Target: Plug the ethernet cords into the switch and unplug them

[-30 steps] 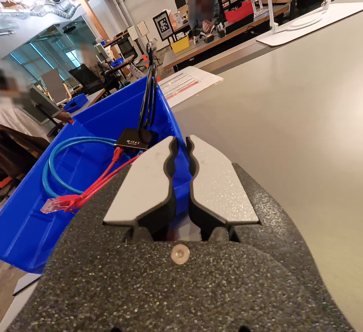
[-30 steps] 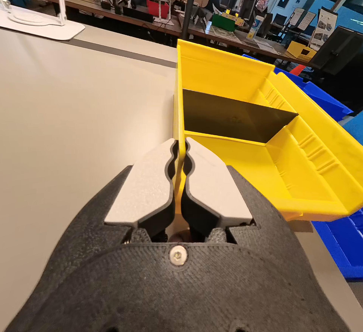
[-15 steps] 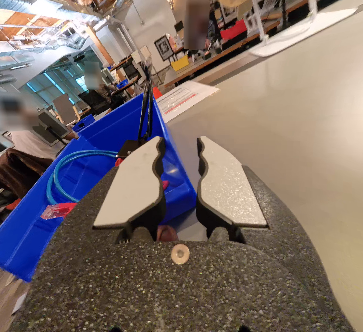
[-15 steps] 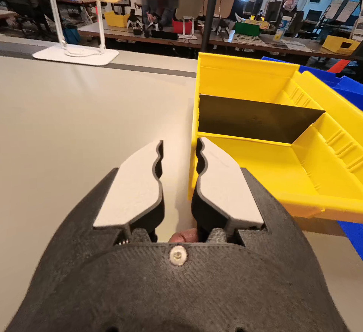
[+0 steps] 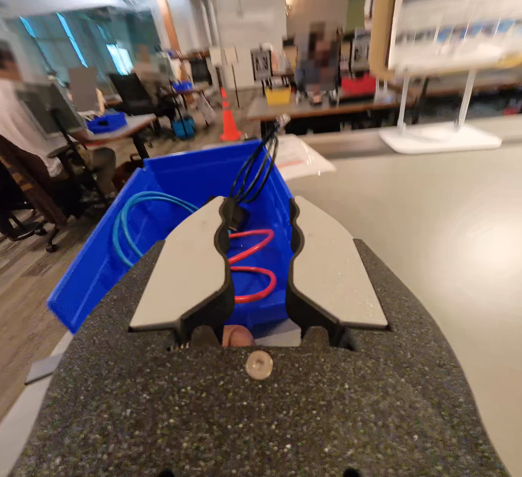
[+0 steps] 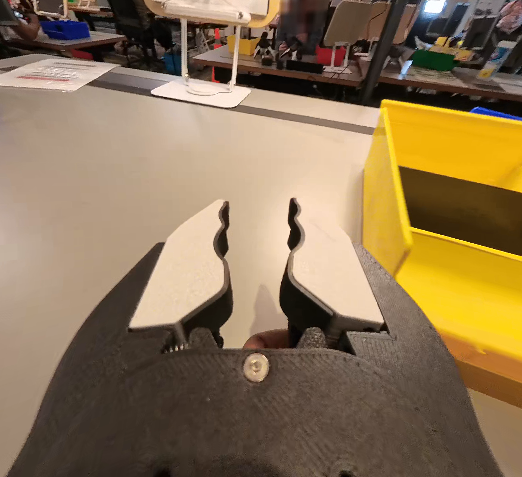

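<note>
In the left wrist view a blue bin sits at the table's left edge. It holds a coiled blue cord, a looped red cord, a small black switch and black cords rising over the bin wall. My left gripper is open and empty, held above the bin's near end with the switch and red cord showing between its fingers. My right gripper is open and empty over bare table, just left of a yellow bin.
The yellow bin has a black divider. A white sign stand and a laminated sheet sit at the table's far edge. People, chairs and other tables fill the room behind. The grey tabletop lies between the two bins. The grippers' ends are close to 65 centimeters from one another.
Both grippers opened: the left let go of the blue bin's wall and swung over the bin; the right let go of the yellow bin's wall and moved left of it.
</note>
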{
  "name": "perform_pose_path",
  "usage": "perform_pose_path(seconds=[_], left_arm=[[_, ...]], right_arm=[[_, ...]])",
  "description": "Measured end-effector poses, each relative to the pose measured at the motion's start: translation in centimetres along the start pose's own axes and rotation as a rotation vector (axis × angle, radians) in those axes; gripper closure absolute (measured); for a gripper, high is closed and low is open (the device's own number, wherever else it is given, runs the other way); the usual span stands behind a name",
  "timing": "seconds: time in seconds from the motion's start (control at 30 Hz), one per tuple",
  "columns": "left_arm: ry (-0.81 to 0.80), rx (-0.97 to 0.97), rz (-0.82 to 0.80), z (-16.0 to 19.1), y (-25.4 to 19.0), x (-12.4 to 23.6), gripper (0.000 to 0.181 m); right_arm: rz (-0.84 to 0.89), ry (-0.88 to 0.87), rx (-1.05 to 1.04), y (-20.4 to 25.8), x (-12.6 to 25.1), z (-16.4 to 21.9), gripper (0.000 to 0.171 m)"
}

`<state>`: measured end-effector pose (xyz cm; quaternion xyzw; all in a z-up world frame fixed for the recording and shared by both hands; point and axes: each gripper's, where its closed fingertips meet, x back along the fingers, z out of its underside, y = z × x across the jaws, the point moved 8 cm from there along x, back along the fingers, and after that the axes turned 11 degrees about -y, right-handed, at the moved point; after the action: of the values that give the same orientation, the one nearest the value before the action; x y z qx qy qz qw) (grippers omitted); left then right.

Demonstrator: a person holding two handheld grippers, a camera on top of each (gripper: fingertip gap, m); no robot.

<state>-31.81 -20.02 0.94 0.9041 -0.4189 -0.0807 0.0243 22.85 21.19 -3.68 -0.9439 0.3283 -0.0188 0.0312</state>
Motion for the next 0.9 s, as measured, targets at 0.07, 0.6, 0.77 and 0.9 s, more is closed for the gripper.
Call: perform_pose_path(seconds=[0.07,0.6,0.77,0.9], left_arm=[[0.128,-0.084,0.055,0.5,0.4,-2.6,0.141],[0.468,0.195,0.35,1.2,1.8,-18.2,0.134],[0.573,0.222,0.36,3.1,0.9,-19.4,0.165],[0.447,0.168,0.317,1.0,1.4,-19.0,0.174]], right_arm=[[-0.03,0.022,-0.022,0.3,-0.7,0.7,0.13],[-0.092,0.079,-0.017,0.2,-2.0,1.6,0.128],[-0.099,0.077,-0.01,0.2,-2.0,1.6,0.128],[-0.095,0.075,-0.021,-0.2,-1.9,1.6,0.128]])
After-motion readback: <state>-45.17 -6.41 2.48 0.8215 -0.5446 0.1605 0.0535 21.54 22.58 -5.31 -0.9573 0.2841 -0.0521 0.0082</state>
